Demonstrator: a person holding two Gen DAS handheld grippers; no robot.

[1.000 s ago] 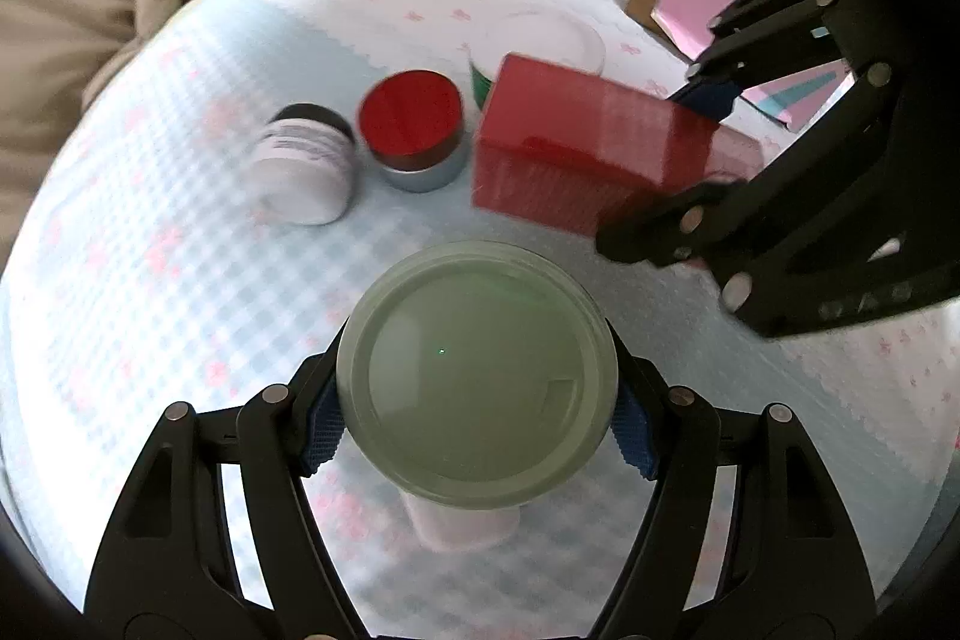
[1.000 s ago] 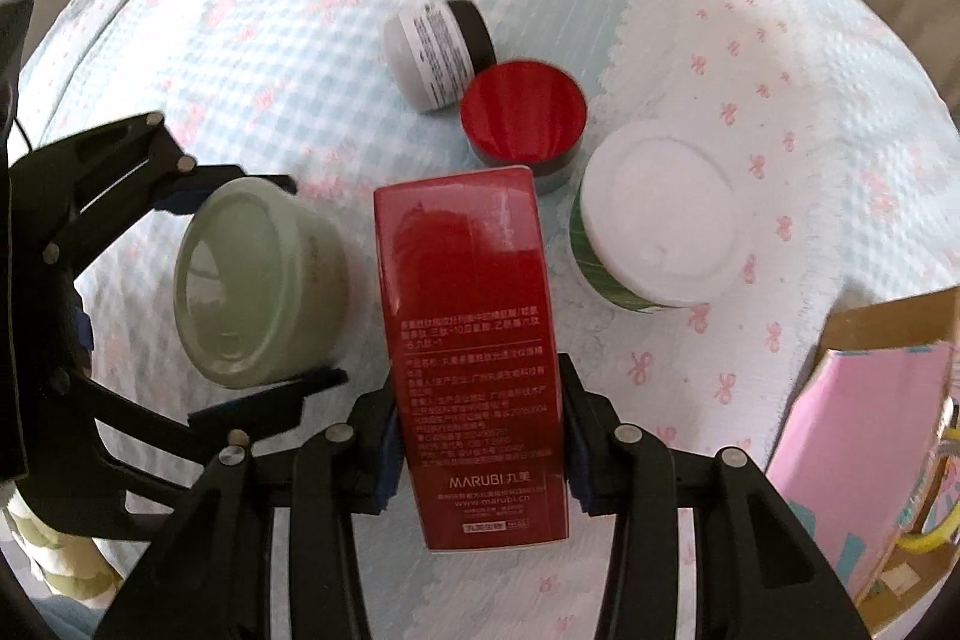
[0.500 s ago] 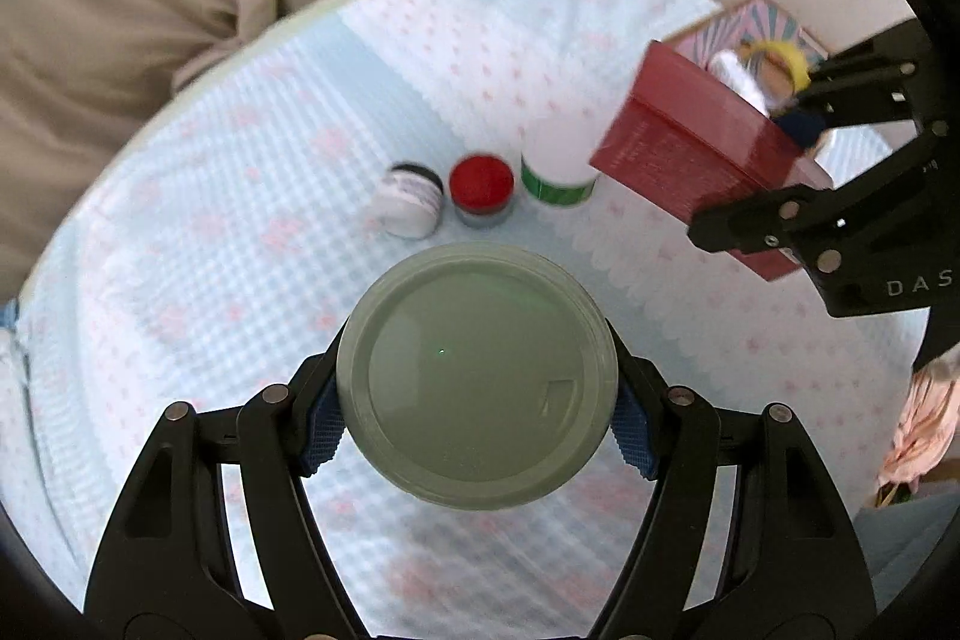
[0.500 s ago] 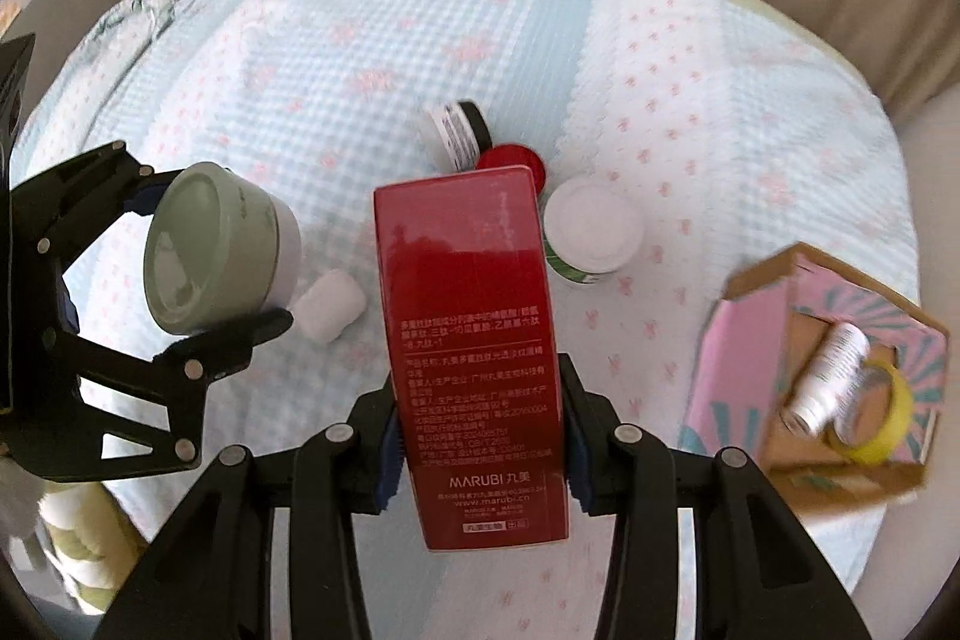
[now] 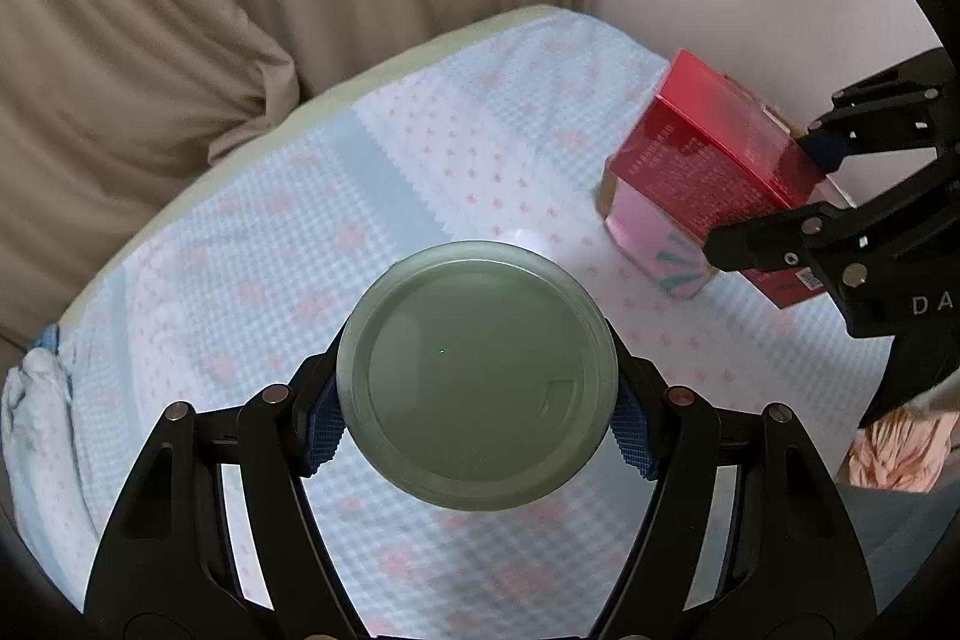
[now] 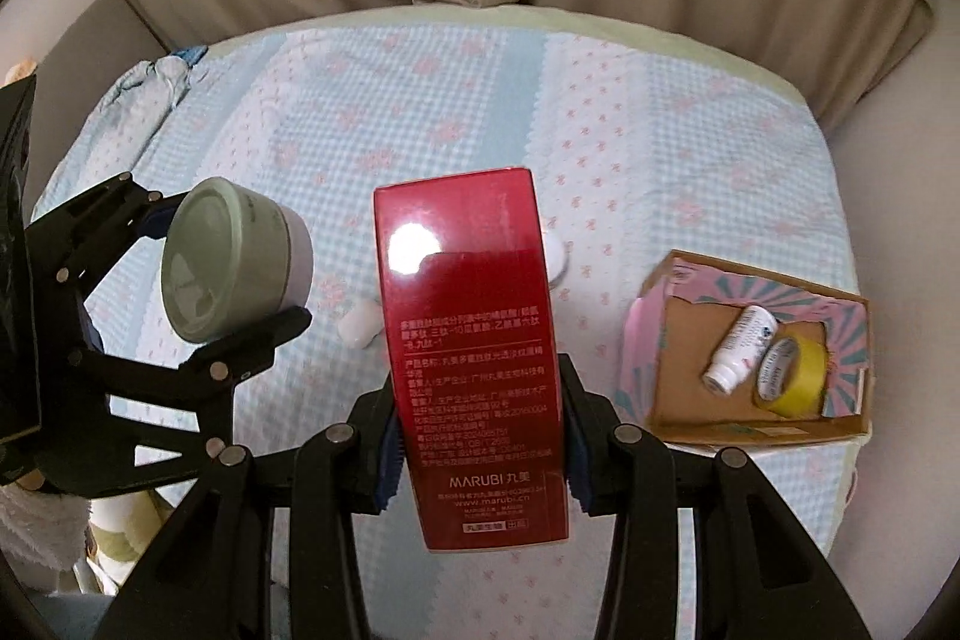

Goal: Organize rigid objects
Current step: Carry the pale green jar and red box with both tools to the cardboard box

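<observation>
Left gripper (image 5: 477, 424): clamped on sage-green lidded round jar (image 5: 477, 376), aloft. Right gripper (image 6: 480, 451): clamped on glossy red rectangular carton (image 6: 471, 364), aloft. Pink-sided open cardboard box (image 6: 750, 358), probably destination: lower carton level, clear of contents.

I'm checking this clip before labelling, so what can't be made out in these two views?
- Right wrist: red box hides most of the white items on the cloth behind it.
- Left wrist: green-lidded jar covers the cloth beyond it.
- Left wrist: cardboard box interior hidden by the red box.
</observation>
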